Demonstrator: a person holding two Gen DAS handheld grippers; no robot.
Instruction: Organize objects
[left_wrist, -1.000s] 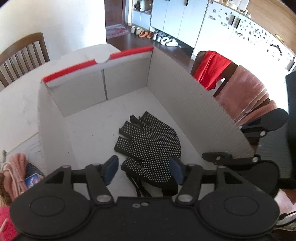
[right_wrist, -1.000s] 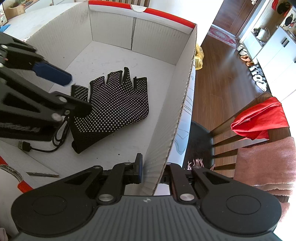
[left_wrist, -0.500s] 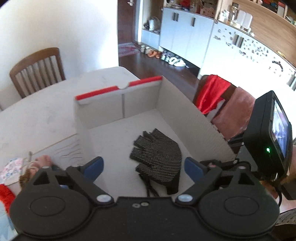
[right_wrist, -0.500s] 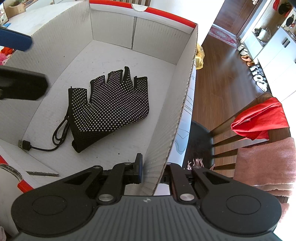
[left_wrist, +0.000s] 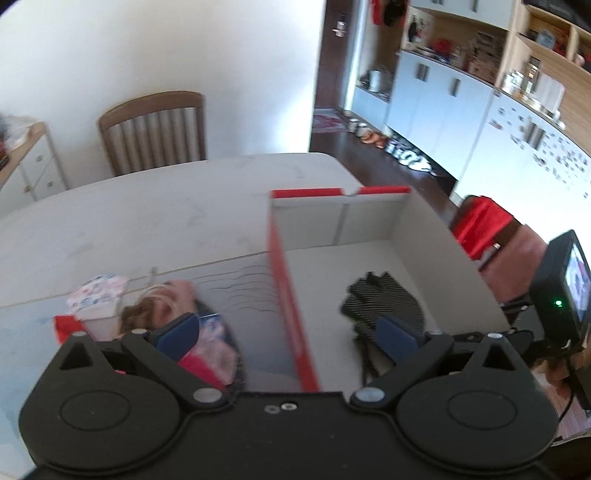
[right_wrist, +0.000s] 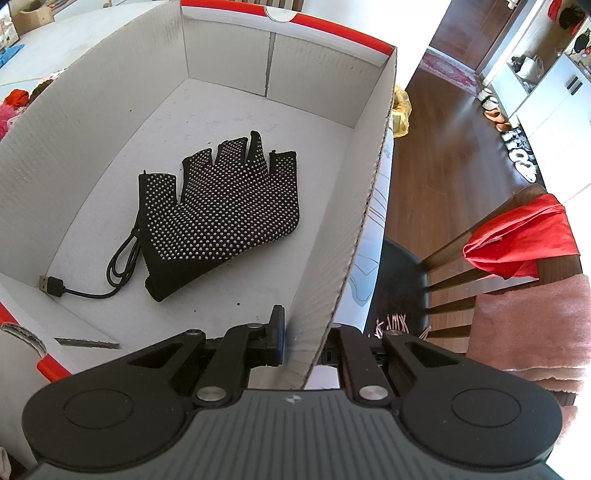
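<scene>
Item under inspection: a pair of black fingerless gloves (right_wrist: 225, 210), stacked one on the other, the upper palm covered in a regular grid of small white grip dots; short open finger stubs point toward the far end wall, the cuff toward the near end; fabric lies flat, unrumpled. Location: on the floor of the white cardboard box (right_wrist: 96, 122), roughly central, clear of all four walls; the box has corrugated inner faces and a red outer skin showing along its rim. A black USB cable (right_wrist: 122, 258) lies coiled just beside the cuff, part of it tucked under the gloves, its plug end loose near the near-left corner.

Right gripper (right_wrist: 306, 339): clamped on the box's right wall near its near corner; one pad inside the box, the other outside, cardboard pinched between them.

Left gripper (left_wrist: 291, 332): jaws have just been opening and now stand spread wide; nothing is held; in its own blurred view the box's red left wall runs between the two blue pads (left_wrist: 181, 332), one pad over the box interior near the gloves (left_wrist: 384, 302), the other over the pile of pink and red soft items (left_wrist: 207, 354) on the white table (left_wrist: 147, 218) outside the box.

Surroundings: wooden chair (left_wrist: 155, 133) at the table's far side; a red cloth (right_wrist: 524, 236) draped on a chair to the right.
</scene>
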